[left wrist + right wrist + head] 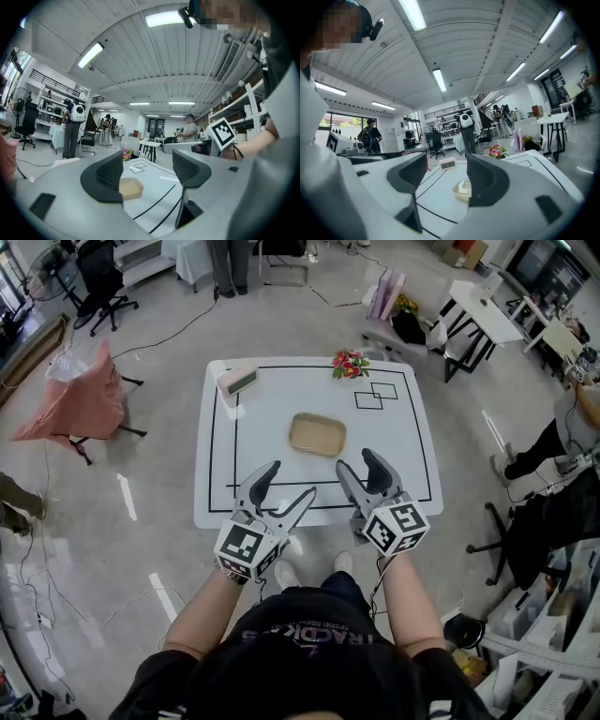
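Observation:
Both grippers hang over the near edge of a white table (403,442) marked with black lines. My left gripper (286,485) is open and holds nothing. My right gripper (357,463) is open too, its jaws empty. A shallow tan tray (317,434) lies in the middle of the table, beyond both grippers. It shows between the left jaws as the tan tray (131,188) and between the right jaws as the tray (462,189). A small bunch of pink flowers (349,364) lies at the far edge. A flat pink-and-green device (237,381) sits at the far left corner.
Two small black outlined squares (377,395) are drawn at the table's far right. A chair draped in pink cloth (80,397) stands left of the table, white desks (478,310) at the back right. People stand farther off. A black office chair (520,526) is at the right.

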`<control>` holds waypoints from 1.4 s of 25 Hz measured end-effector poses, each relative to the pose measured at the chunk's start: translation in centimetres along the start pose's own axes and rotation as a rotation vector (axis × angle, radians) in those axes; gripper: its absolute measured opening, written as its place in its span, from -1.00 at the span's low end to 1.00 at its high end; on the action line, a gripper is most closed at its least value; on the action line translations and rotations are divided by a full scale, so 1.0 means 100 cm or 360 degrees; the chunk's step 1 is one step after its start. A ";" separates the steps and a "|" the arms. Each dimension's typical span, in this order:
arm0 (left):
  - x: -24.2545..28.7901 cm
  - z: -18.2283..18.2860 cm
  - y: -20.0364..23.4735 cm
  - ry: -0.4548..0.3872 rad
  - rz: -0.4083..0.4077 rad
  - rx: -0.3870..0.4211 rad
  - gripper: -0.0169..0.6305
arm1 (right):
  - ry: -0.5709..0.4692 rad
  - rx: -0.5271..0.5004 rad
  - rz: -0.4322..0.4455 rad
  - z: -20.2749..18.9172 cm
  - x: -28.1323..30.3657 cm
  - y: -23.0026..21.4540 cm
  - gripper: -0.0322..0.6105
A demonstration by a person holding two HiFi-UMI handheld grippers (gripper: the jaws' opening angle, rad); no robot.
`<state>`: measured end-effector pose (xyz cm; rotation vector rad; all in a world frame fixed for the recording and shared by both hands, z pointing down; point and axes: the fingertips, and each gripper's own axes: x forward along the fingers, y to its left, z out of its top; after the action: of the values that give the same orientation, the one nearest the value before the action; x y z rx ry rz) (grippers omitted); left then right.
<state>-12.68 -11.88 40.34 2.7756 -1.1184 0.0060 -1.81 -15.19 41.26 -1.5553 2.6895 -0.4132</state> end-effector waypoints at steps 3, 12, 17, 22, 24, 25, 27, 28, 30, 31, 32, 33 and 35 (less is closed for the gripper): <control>0.001 -0.003 0.001 0.0001 -0.0005 -0.0009 0.05 | 0.0012 0.0018 -0.0015 -0.004 0.003 -0.004 -0.12; 0.017 -0.013 0.013 0.0045 0.0037 -0.0020 0.05 | 0.0067 0.0105 0.0020 -0.019 0.031 -0.027 -0.12; 0.039 -0.019 0.018 0.0084 0.0058 -0.0024 0.05 | 0.0114 0.0188 0.0031 -0.031 0.047 -0.054 -0.12; 0.061 -0.025 0.024 0.0114 0.0072 -0.0047 0.05 | 0.0175 0.0263 0.0037 -0.044 0.062 -0.080 -0.12; 0.070 -0.027 0.027 0.0121 0.0075 -0.0054 0.05 | 0.0191 0.0286 0.0037 -0.048 0.069 -0.089 -0.12; 0.075 -0.028 0.028 0.0125 0.0078 -0.0058 0.05 | 0.0201 0.0299 0.0037 -0.051 0.072 -0.094 -0.12; 0.083 -0.032 0.030 0.0137 0.0082 -0.0068 0.05 | 0.0224 0.0330 0.0035 -0.057 0.077 -0.102 -0.12; 0.087 -0.034 0.030 0.0143 0.0083 -0.0073 0.05 | 0.0238 0.0347 0.0034 -0.060 0.079 -0.106 -0.12; 0.093 -0.037 0.030 0.0154 0.0084 -0.0086 0.05 | 0.0264 0.0387 0.0031 -0.068 0.082 -0.114 -0.12; 0.096 -0.039 0.029 0.0160 0.0084 -0.0093 0.05 | 0.0276 0.0410 0.0028 -0.072 0.082 -0.118 -0.12; 0.099 -0.041 0.029 0.0166 0.0082 -0.0097 0.05 | 0.0287 0.0435 0.0025 -0.076 0.084 -0.122 -0.12; 0.102 -0.042 0.029 0.0171 0.0081 -0.0101 0.05 | 0.0298 0.0462 0.0023 -0.080 0.085 -0.125 -0.12; 0.106 -0.046 0.029 0.0183 0.0081 -0.0108 0.05 | 0.0319 0.0521 0.0020 -0.089 0.087 -0.130 -0.12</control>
<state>-6.80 -20.59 45.90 2.6503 -1.1381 0.1290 3.62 -26.79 53.92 -1.4709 2.5903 -1.0003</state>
